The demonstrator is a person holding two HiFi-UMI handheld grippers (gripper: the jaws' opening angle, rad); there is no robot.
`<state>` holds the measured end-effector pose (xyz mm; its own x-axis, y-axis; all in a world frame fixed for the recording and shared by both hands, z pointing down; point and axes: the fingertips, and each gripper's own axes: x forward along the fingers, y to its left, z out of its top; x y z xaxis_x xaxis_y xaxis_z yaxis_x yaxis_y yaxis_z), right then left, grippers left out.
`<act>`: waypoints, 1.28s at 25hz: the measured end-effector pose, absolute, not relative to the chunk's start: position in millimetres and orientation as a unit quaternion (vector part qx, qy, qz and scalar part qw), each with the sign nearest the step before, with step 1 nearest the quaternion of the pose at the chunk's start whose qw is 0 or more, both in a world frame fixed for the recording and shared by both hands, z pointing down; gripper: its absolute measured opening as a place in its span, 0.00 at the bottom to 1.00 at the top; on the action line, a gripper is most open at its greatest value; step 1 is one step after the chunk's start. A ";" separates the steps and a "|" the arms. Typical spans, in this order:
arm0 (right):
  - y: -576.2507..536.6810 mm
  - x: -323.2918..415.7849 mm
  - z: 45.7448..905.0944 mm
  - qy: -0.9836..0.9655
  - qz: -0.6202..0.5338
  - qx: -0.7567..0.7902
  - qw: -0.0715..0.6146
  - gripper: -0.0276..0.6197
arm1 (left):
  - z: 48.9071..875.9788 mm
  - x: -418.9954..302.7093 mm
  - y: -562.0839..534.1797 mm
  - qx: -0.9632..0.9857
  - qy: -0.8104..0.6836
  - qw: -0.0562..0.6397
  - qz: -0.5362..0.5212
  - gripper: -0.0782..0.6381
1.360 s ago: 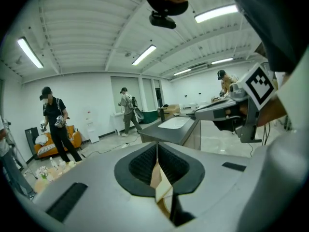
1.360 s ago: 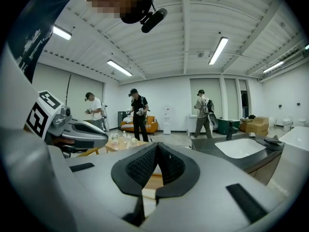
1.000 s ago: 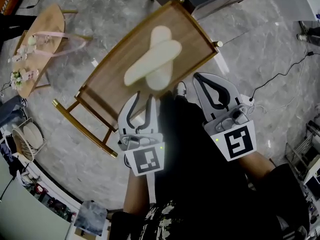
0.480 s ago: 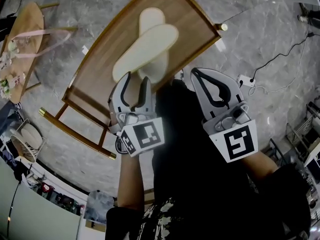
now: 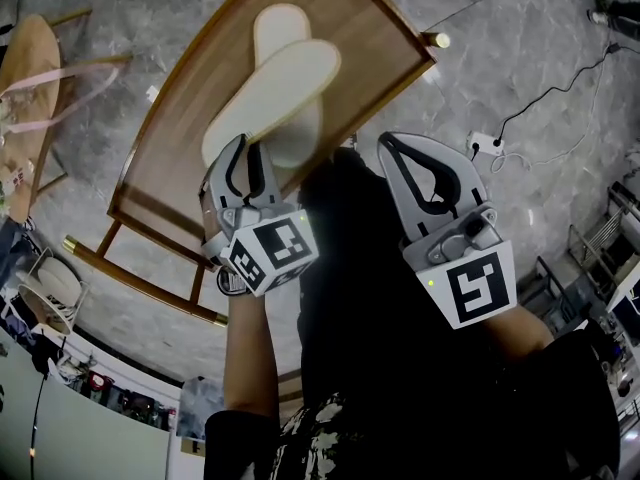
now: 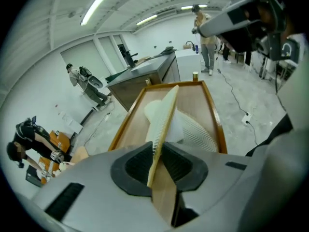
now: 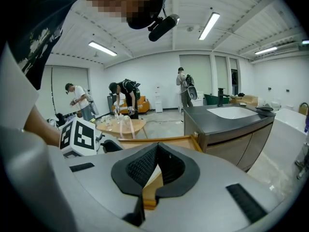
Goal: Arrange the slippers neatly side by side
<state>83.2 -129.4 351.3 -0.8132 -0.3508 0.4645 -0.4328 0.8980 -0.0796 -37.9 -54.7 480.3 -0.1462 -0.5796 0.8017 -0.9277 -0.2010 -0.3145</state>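
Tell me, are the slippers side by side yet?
Nothing done yet: the top slipper lies crossed over the bottom slipper on the wooden table. In hand: the left gripper has just been closing its jaws on the top slipper's edge. To do: lift it off and lay it beside the other. The right gripper is shut, empty.

Bare wood on the table [image 5: 185, 118] lies open left of the crossed pair and again toward the far right corner, with room to pass on either side. The upper slipper [image 5: 275, 93] lies over the lower slipper [image 5: 280, 23], covering its middle. A raised rim [image 5: 400, 23] bounds the board. Off to the right, on the floor, lie a power strip [image 5: 487, 146] and cable.
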 end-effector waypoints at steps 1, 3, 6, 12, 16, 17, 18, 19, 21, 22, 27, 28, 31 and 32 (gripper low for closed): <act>-129.6 83.7 351.3 -0.947 0.092 0.209 0.224 0.04 | 478.3 -40.6 -55.7 0.620 -0.607 0.180 0.463 0.19; -129.2 84.9 351.5 -0.947 0.092 0.210 0.223 0.04 | 474.0 -42.3 -56.9 0.617 -0.611 0.170 0.466 0.17; -127.8 85.2 350.9 -0.948 0.090 0.207 0.223 0.04 | 467.2 -44.1 -56.7 0.611 -0.621 0.168 0.461 0.15; -125.4 82.5 343.0 -0.953 0.097 0.195 0.209 0.04 | 427.4 -57.6 -57.8 0.589 -0.679 0.163 0.407 0.15; -120.5 75.7 339.1 -0.959 0.090 0.177 0.202 0.04 | 400.3 -64.6 -52.2 0.577 -0.722 0.188 0.332 0.15; -117.8 72.9 338.3 -0.960 0.087 0.172 0.202 0.04 | 396.5 -66.7 -47.8 0.572 -0.733 0.205 0.306 0.15; -114.5 70.1 337.8 -0.961 0.087 0.166 0.203 0.04 | 394.2 -69.1 -42.3 0.565 -0.743 0.222 0.282 0.15; -110.8 67.3 337.4 -0.962 0.087 0.160 0.204 0.04 | 393.1 -71.4 -36.4 0.558 -0.750 0.241 0.259 0.15; -103.4 60.9 336.7 -0.965 0.085 0.143 0.205 0.04 | 392.4 -75.2 -24.1 0.543 -0.765 0.284 0.198 0.15; -100.1 57.0 336.7 -0.966 0.082 0.132 0.205 0.04 | 392.5 -76.3 -17.9 0.533 -0.772 0.308 0.155 0.15; -84.4 39.0 339.0 -0.971 0.078 0.088 0.206 0.04 | 407.0 -74.2 9.6 0.483 -0.783 0.392 0.011 0.15; -79.9 35.9 340.2 -0.972 0.076 0.080 0.208 0.04 | 411.0 -74.7 15.0 0.475 -0.784 0.400 0.001 0.15; -68.2 27.2 345.8 -0.971 0.076 0.057 0.219 0.04 | 426.6 -80.6 30.8 0.442 -0.785 0.432 -0.045 0.15; -65.2 23.9 347.4 -0.971 0.075 0.051 0.223 0.04 | 432.5 -83.6 34.2 0.431 -0.783 0.444 -0.063 0.15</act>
<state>23.9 -65.2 347.4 -0.8959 -0.0647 0.4396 -0.1317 0.9835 -0.1237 -83.6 34.2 432.5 -0.2348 -0.7307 0.6411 -0.6183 0.6212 0.4816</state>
